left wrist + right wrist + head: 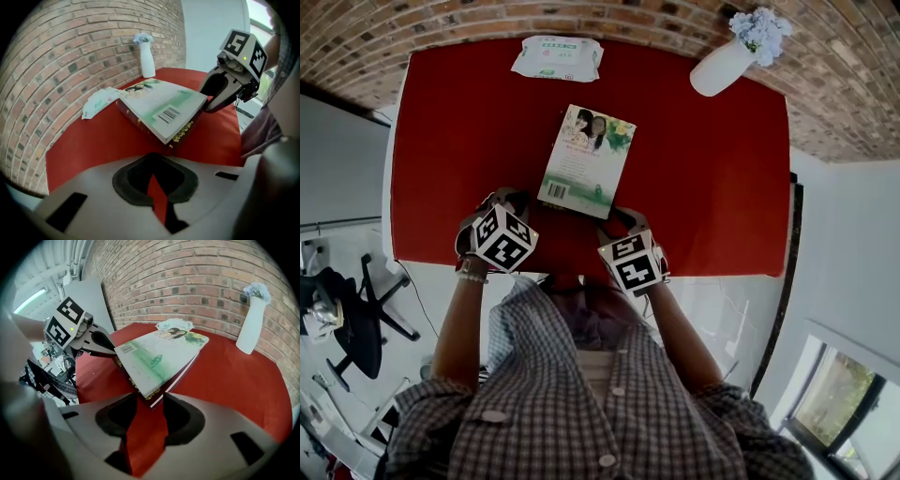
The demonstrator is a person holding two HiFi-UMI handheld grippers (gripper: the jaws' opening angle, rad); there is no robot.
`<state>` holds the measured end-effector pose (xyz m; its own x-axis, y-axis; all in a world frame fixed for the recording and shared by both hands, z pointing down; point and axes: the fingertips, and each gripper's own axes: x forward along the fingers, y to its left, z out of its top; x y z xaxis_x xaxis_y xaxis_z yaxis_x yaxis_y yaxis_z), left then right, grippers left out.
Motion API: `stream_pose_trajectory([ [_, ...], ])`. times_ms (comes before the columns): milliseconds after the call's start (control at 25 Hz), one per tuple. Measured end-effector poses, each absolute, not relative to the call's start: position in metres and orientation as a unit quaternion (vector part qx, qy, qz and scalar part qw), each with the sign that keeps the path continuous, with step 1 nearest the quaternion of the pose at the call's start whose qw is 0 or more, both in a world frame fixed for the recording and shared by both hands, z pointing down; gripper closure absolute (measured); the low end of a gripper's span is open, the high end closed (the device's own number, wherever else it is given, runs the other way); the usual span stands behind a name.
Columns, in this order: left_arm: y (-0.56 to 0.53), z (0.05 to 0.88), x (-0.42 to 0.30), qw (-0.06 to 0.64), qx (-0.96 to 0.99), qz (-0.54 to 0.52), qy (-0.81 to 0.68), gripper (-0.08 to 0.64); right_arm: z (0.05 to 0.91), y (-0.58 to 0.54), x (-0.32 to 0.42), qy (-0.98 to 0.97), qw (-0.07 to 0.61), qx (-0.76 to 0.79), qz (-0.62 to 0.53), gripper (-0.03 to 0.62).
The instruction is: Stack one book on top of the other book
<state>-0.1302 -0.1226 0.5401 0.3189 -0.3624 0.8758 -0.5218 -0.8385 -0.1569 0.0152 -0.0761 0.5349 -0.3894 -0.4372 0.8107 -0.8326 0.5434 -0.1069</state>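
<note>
the red table (459,131) stands against a brick wall (581,13); the two books are stacked near the middle of its near edge, the green-and-white book (588,159) lying on top of a dark red book (140,124) whose spine and gold-patterned edge show underneath; the stack runs slantwise from the near edge toward the far edge; the left gripper (511,199) sits at the stack's near left corner, its jaws only narrowly apart with nothing between them; the right gripper (630,219) sits at the near right corner, jaws apart with bare red table showing in the gap and the corner of the dark red book poking just into their mouth; a tissue pack (557,57) lies at the far edge; a white vase (720,67) of pale blue flowers stands by the far right corner
</note>
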Motion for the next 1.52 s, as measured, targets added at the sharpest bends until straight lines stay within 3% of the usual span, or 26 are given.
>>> stream_pose_trajectory([
  [480,-0.106,0.532,-0.087,-0.017,0.808,0.547,-0.219,0.552,0.534,-0.082,0.047,-0.779,0.375,0.429,0.261,0.443],
  [640,-0.106,0.527,-0.091,-0.003,0.815,0.534,-0.227,0.552,0.520,-0.078,0.053,-0.783,0.373,0.440,0.230,0.462],
  [800,-0.119,0.498,-0.098,0.055,0.844,0.449,-0.287,0.552,0.486,-0.079,0.063,-0.783,0.330,0.485,0.206,0.580],
  [1120,-0.147,0.378,-0.081,0.106,0.906,0.181,-0.367,0.552,0.381,-0.110,0.070,-0.820,0.123,0.536,0.160,0.584],
  [1520,-0.139,0.299,-0.061,0.053,0.933,0.104,-0.339,0.552,0.305,-0.128,0.065,-0.830,0.094,0.544,0.079,0.584],
])
